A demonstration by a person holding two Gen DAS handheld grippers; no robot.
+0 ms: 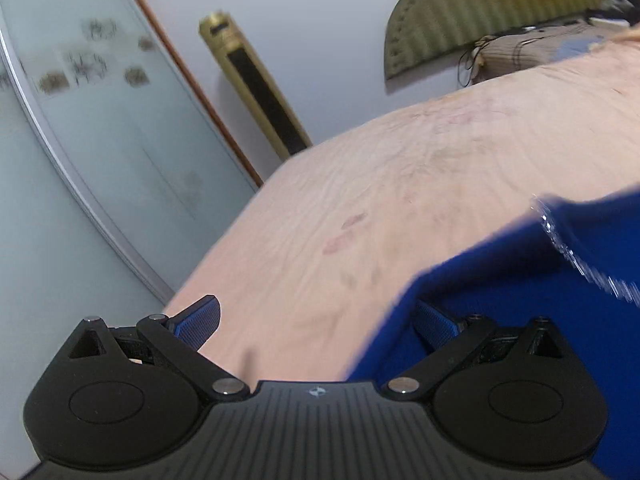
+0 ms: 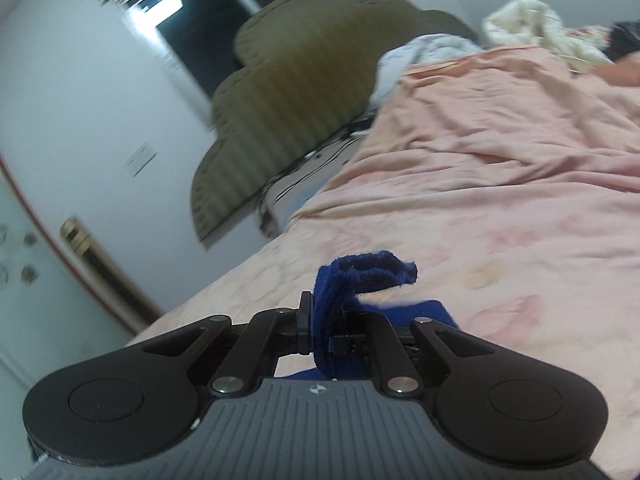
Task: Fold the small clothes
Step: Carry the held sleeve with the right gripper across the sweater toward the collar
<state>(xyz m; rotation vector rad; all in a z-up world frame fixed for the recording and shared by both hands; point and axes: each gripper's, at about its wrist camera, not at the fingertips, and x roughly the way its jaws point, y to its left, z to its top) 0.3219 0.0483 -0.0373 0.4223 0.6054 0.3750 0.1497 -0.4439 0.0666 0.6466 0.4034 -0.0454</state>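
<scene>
A dark blue garment (image 1: 520, 280) with a strip of sparkly trim hangs at the right of the left wrist view, over the pink bed sheet (image 1: 400, 184). My left gripper (image 1: 316, 320) is open; the cloth drapes over its right finger (image 1: 434, 326), the left finger is bare. In the right wrist view my right gripper (image 2: 326, 320) is shut on a bunched fold of the same blue garment (image 2: 360, 272), held just above the pink sheet (image 2: 480, 240).
An olive padded headboard (image 2: 280, 112) stands at the bed's head. Crumpled pale bedding (image 2: 532, 20) lies at the far right. A gold tower fan (image 1: 256, 80) and a frosted sliding door (image 1: 100, 120) stand beyond the bed's edge.
</scene>
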